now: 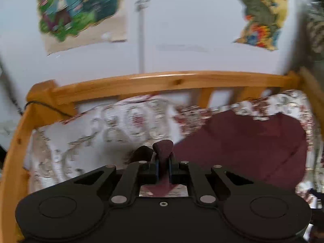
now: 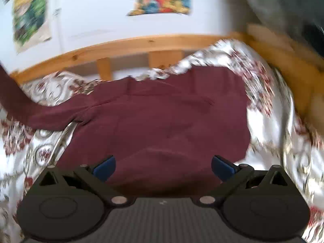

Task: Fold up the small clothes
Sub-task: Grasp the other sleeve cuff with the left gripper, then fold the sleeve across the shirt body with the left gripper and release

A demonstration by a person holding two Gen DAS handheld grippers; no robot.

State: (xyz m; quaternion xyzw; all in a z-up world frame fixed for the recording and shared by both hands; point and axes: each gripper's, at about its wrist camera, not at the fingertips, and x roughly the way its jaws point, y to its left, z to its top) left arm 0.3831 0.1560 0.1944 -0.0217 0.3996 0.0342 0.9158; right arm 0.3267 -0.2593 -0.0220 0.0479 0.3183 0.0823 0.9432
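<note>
between the pads of the left gripper [image 1: 163, 169], pressed together, sits a pinched tip of the maroon garment [image 2: 158, 117], prob a sleeve end. right gripper [image 2: 163, 167] hangs spread over its near hem, not touching afaict. garment lies mostly flat on the floral bedspread [image 2: 269, 125] in a wooden bed frame [image 1: 162, 81]. looks light, soft, floppy; best held at corners/hems. no containers seen.

Both views motion-blurred; wall posters [image 1: 79, 10] smeared, cut by top edge; maroon garment's [image 2: 162, 117] sleeve end off-frame left.
</note>
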